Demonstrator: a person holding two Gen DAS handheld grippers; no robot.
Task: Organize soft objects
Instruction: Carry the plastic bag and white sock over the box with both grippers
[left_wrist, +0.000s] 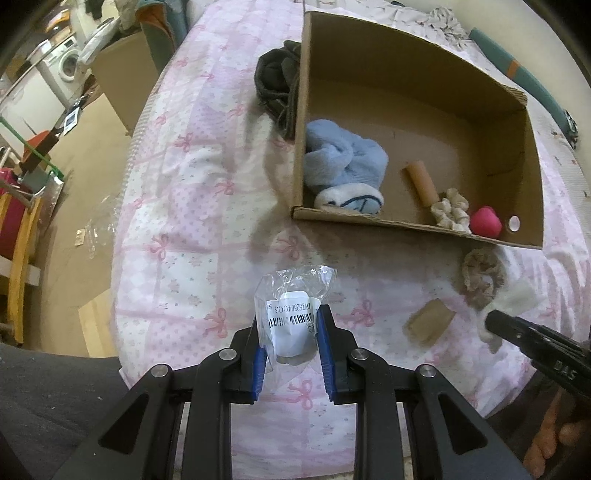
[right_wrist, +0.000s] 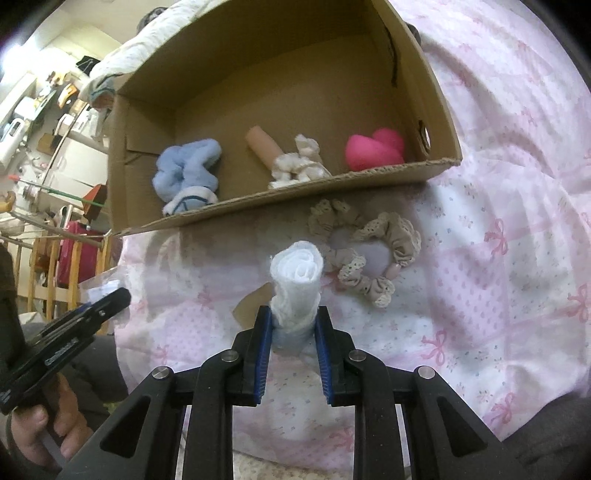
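Near the bed's (left_wrist: 177, 229) front edge, the left gripper (left_wrist: 290, 325) fingers pinch a clear bag (left_wrist: 291, 295); its white contents are indistinct. The right gripper (right_wrist: 293, 319) fingers clamp a rolled white cloth (right_wrist: 297, 277), partly hiding a tan card beneath, before the cardboard box (right_wrist: 295, 203).

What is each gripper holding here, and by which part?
Left gripper clamps a clear plastic packet at its lower, labelled end. Right gripper clamps a rolled white cloth at its lower end.

Pink bow-print quilt (left_wrist: 207, 206), brown box (left_wrist: 417, 110)
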